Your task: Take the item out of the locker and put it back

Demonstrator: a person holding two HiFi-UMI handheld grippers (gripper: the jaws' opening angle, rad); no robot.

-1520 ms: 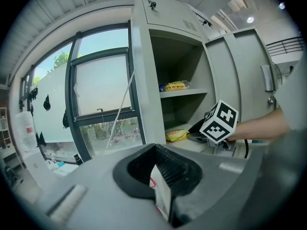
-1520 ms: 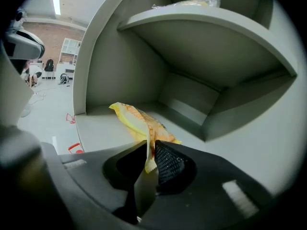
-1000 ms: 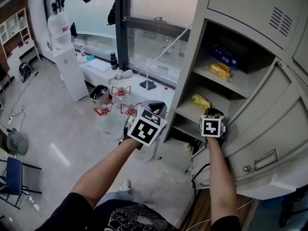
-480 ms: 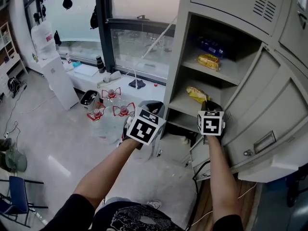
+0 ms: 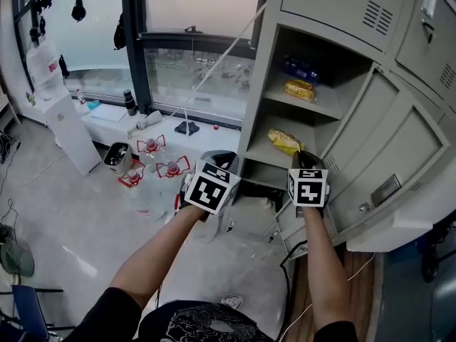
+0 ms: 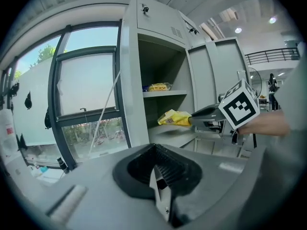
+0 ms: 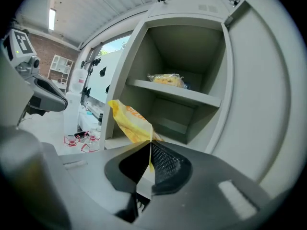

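Yellow packet (image 7: 129, 121): crinkled glossy film, flat, pinched by one sealed edge. My right gripper (image 7: 149, 146) is clenched on that edge, and the packet stands up and to the left from the closed jaws. It sits at the mouth of the locker (image 5: 258, 91), in the compartment below the upper shelf (image 5: 313, 109), over the front edge of the shelf beneath it.

Right gripper view only: the grip itself, with film caught between black ribbed pads.
Left gripper view only: the packet side-on, off the locker's lower shelf, with the right gripper's dark tapered jaws and its square-marker cube (image 6: 240, 107) behind it.
Head view only: the contents of the locker's upper shelf, told apart. There is one more yellow packet (image 5: 299, 89) at the front and one blue pack (image 5: 299, 68) behind it. From my right gripper the blue one is barely a sliver.

Left gripper (image 6: 157, 171): jaws pressed together with nothing between them, held left of the locker and outside it.

Locker: grey painted sheet metal with square edges and louvred vent slots on the panel above. One door (image 5: 399, 148) stands swung open on the locker's right.

Count: two yellow packets, one blue pack, two grippers. On the pale floor left of the locker are three clear jugs (image 5: 173, 168) with red tops.
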